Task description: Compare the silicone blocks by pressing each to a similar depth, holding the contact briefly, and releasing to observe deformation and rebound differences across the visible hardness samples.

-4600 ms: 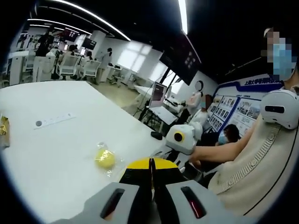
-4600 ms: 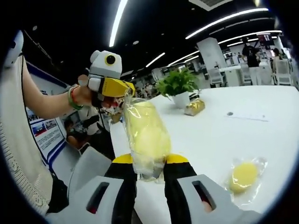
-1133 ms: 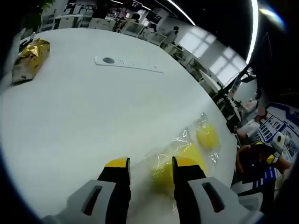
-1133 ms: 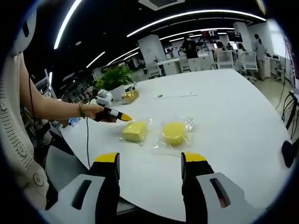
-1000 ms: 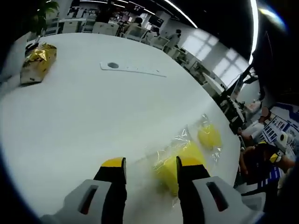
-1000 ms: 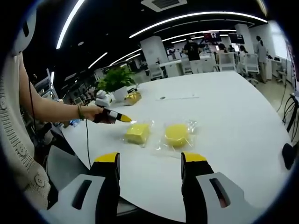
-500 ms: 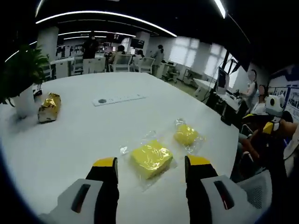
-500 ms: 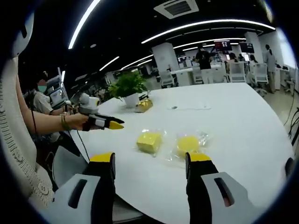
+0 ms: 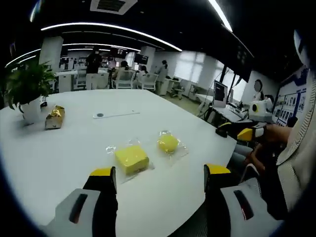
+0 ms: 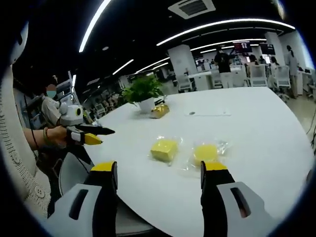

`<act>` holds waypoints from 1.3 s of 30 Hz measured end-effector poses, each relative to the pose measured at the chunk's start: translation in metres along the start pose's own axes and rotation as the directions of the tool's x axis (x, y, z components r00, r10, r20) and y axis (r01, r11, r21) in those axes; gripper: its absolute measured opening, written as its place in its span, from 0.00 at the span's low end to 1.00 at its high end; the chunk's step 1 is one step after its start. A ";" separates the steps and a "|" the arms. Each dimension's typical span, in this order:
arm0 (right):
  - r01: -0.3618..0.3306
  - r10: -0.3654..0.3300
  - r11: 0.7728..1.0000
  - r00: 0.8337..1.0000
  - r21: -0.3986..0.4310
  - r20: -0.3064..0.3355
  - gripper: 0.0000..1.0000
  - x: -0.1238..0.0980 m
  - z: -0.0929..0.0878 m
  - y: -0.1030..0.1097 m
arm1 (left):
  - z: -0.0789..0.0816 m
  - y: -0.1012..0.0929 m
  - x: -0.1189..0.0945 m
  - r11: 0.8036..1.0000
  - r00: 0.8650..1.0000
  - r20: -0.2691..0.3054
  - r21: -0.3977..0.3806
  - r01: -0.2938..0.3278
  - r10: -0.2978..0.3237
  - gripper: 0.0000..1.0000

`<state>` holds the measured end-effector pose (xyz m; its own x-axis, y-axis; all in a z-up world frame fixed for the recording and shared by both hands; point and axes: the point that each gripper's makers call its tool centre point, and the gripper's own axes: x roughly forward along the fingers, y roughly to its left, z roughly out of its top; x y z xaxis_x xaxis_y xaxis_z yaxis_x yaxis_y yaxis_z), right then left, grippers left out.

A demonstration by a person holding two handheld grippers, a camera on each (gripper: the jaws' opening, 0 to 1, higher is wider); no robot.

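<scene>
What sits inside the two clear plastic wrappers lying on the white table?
One clear plastic wrapper holds a yellow square silicone block; the other holds a yellow round silicone block. Both lie on the white table; their undersides are hidden.

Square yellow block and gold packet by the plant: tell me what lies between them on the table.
Nothing: in the left gripper view, bare white table runs from the square block to the gold packet. The right gripper view agrees.
</scene>
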<state>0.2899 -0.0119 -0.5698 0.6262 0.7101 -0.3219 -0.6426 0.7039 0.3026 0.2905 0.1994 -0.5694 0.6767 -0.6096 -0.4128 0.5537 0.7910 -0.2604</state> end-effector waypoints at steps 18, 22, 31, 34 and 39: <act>0.015 -0.016 1.000 1.000 0.015 0.013 0.64 -0.012 -0.003 -0.011 | 0.003 0.000 0.000 1.000 1.000 -0.006 -0.027 -0.004 0.004 0.74; 0.023 -0.024 0.999 1.000 0.026 0.011 0.64 -0.014 -0.008 -0.013 | -0.001 -0.005 0.003 0.999 0.999 -0.039 -0.028 0.015 -0.016 0.75; 0.029 -0.029 0.999 0.999 0.038 0.016 0.63 -0.014 -0.008 -0.018 | 0.022 -0.022 0.015 0.976 0.991 -0.003 -0.170 0.135 -0.137 0.74; 0.028 -0.029 0.998 0.999 0.047 0.017 0.62 -0.012 -0.009 -0.022 | 0.033 -0.028 0.028 0.943 0.983 0.046 -0.280 0.182 -0.177 0.73; 0.026 -0.027 0.998 1.000 0.055 0.014 0.62 -0.011 -0.011 -0.023 | 0.042 -0.035 0.059 0.923 0.975 0.048 -0.316 0.219 -0.215 0.73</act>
<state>0.2930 -0.0363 -0.5827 0.6496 0.6909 -0.3175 -0.6004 0.7223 0.3433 0.3317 0.1334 -0.5482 0.5642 -0.7672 -0.3051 0.5057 0.6132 -0.6069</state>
